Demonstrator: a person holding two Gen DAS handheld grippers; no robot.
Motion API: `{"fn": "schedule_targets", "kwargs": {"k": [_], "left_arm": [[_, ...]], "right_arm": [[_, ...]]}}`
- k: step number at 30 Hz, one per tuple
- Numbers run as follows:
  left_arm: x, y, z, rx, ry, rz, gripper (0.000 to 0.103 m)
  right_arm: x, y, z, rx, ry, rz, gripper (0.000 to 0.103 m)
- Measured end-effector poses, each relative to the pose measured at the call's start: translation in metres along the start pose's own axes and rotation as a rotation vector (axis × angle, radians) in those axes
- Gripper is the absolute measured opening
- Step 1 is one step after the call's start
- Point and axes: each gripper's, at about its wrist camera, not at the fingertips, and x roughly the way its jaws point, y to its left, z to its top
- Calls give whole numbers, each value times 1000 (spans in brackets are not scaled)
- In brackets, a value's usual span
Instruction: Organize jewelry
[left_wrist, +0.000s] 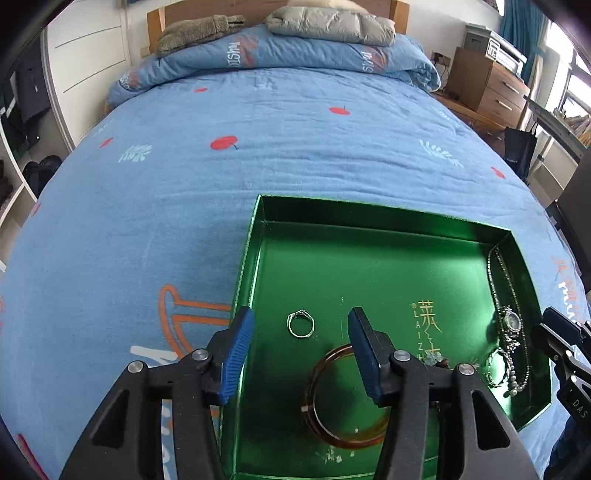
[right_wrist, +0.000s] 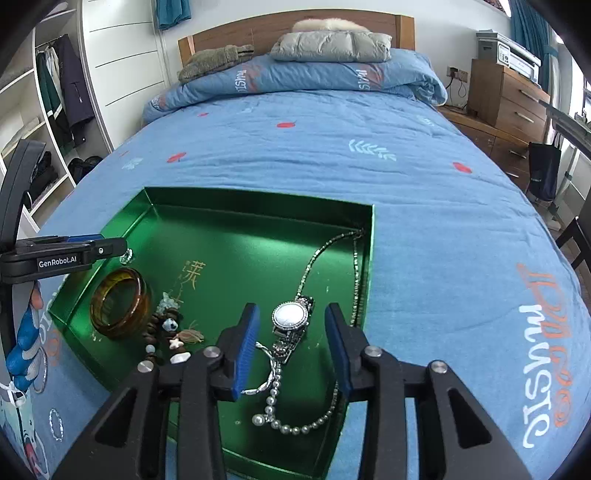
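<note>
Home bedroom: bed (right_wrist: 314, 147), quilt (right_wrist: 295, 79), wardrobe (right_wrist: 55, 92), probably.

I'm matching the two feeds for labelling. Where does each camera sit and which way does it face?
Left wrist: on the left gripper, angled down at the green tray and ring; own open fingers show.
Right wrist: on the right gripper, over the watch; own open fingers show.
Shared: tray, amber bangle, bed, each other's gripper.

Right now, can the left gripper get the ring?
Probably yes. The left gripper is open right over the ring, which lies alone on the tray floor; the bangle sits apart.
</note>
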Motion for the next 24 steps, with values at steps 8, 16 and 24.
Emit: {"fn": "schedule_targets", "kwargs": {"k": [8,16,24], "left_arm": [[-105,18,-42,57,-105,27,53],[-195,46,-119,108,-158,62,53],[-233,57,-191,115,-172,55,55]], "right_arm": [[-107,15,-22,-20,-119,36,36],[-197,45,-68,-37,-195,89,36],[-234,75,-121,-47,-185,130,36]]}}
